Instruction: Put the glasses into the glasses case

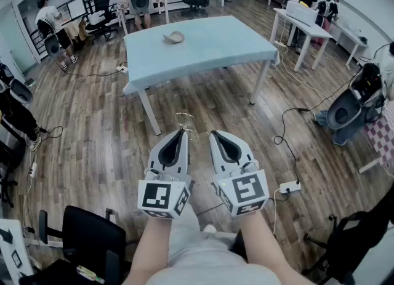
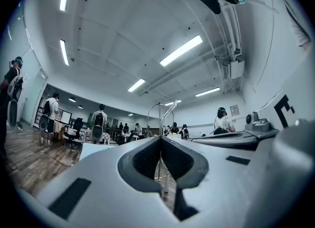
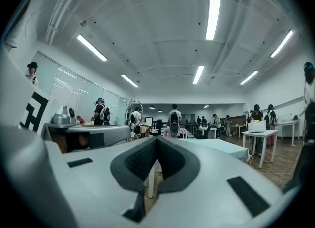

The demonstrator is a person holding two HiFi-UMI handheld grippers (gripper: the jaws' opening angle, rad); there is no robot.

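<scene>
My left tongs (image 1: 183, 131) are pinched shut on the thin wire-rimmed glasses (image 1: 184, 120), held out front for carrying. My right tongs (image 1: 216, 134) are closed and empty. The open beige glasses case (image 1: 174, 37) lies at twelve o'clock, well ahead on the pale blue table (image 1: 228, 47).

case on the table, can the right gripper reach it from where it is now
Probably not from here: the case sits far off on the table, well beyond the right gripper. Only floor lies between, so stepping closer should do.
</scene>
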